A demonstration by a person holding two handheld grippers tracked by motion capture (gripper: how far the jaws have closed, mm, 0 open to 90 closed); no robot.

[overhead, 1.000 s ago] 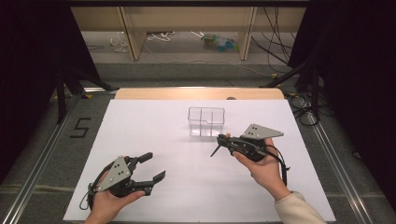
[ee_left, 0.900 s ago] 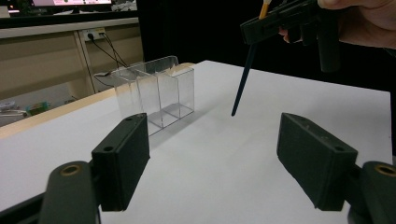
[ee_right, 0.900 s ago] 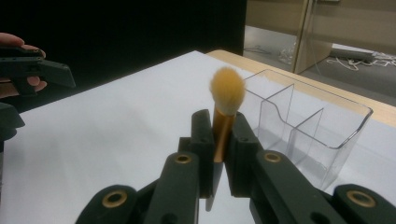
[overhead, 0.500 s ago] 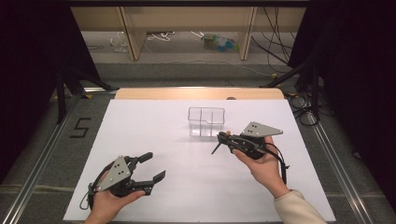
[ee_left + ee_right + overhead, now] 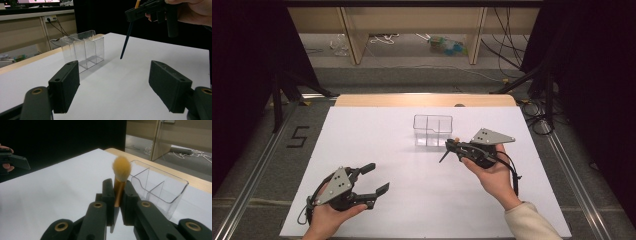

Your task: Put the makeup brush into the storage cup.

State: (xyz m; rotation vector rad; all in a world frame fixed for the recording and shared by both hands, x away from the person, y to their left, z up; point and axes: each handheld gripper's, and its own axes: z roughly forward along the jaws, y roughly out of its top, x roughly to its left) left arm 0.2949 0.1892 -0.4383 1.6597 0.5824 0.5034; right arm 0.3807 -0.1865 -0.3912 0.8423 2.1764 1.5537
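Makeup brush clamped upright between the jaws of the right gripper, gold collar pinched by the pads, fluffy orange tip up, thin dark handle hanging free below with its point well above the white table. Clear plastic organizer standing just beyond and beside the brush, near the far middle of the sheet, its compartments bare. Likely risks from here: long handle swinging like a pendulum and striking the thin rim or a divider instead of dropping into a slot; light, unanchored box sliding or tipping under such a knock; smooth round collar twisting or slipping in the narrow pinch, leaving the brush slanted or fallen on the table. Right hand held raised at the right of the table, gripper pointing leftward toward the box, wrist about level, sleeve at the lower edge. Left gripper low at the near left corner, well apart from the box, jaws spread wide with nothing between them, resting in the left hand and aimed toward the table's middle
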